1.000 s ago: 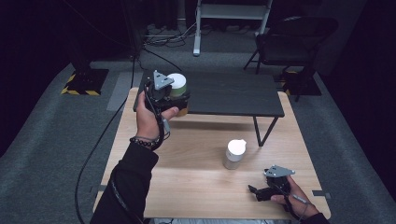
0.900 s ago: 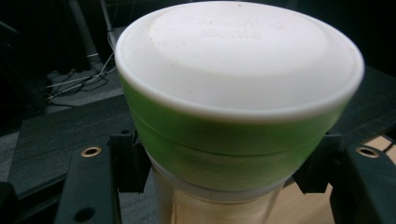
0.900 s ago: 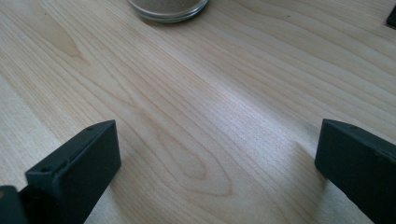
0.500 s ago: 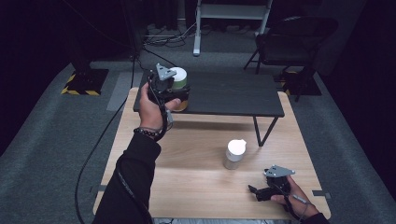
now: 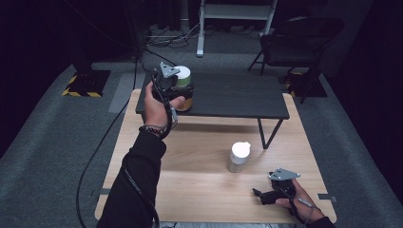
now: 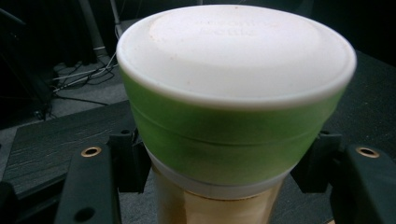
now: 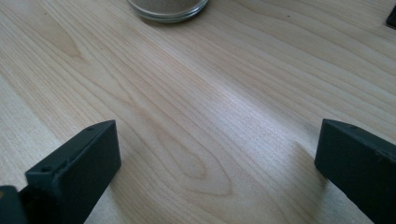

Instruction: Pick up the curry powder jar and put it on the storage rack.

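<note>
Your left hand-held gripper (image 5: 177, 90) pinched the green-banded jar (image 6: 233, 126) below its white lid (image 6: 236, 51), upright over the dark raised counter (image 5: 228, 97). Your right hand-held gripper (image 5: 266, 194) lay spread and empty on the wooden counter (image 5: 199, 175), well apart, nearer the second jar (image 5: 237, 156).
</note>
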Demonstrator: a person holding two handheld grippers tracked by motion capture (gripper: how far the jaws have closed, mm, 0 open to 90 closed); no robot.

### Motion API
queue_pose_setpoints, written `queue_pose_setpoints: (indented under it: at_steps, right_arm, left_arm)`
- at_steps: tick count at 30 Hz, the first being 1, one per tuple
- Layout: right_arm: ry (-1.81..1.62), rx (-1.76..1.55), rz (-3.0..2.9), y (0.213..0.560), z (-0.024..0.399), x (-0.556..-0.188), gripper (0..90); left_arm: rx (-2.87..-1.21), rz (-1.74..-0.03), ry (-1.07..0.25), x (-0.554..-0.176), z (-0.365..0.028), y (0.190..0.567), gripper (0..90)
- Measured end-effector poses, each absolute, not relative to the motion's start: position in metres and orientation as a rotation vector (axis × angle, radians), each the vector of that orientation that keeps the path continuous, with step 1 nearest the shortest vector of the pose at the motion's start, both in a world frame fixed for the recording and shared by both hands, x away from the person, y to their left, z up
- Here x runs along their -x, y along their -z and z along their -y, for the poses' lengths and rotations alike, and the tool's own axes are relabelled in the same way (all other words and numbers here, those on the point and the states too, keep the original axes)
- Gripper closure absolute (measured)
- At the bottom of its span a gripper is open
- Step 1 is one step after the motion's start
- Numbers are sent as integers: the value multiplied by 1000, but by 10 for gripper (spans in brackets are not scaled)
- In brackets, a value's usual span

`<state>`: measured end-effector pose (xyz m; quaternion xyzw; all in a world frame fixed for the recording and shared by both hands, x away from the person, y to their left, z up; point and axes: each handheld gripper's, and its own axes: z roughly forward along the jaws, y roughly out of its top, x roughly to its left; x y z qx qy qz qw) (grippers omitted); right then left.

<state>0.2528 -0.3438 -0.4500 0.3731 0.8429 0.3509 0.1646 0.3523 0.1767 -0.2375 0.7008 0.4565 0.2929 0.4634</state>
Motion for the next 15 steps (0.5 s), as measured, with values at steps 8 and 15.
queue_pose_setpoints:
  at_steps: [8,15]
  right_arm:
    - [-1000,-1062,-2401,450,344,-253,4]
    - [-1000,-1062,-2400,450,344,-252,5]
  left_arm:
    - [-1703,-1115,-704,-354,-181,243,332]
    - [-1676,-1114,-717,-351,-182,249,281]
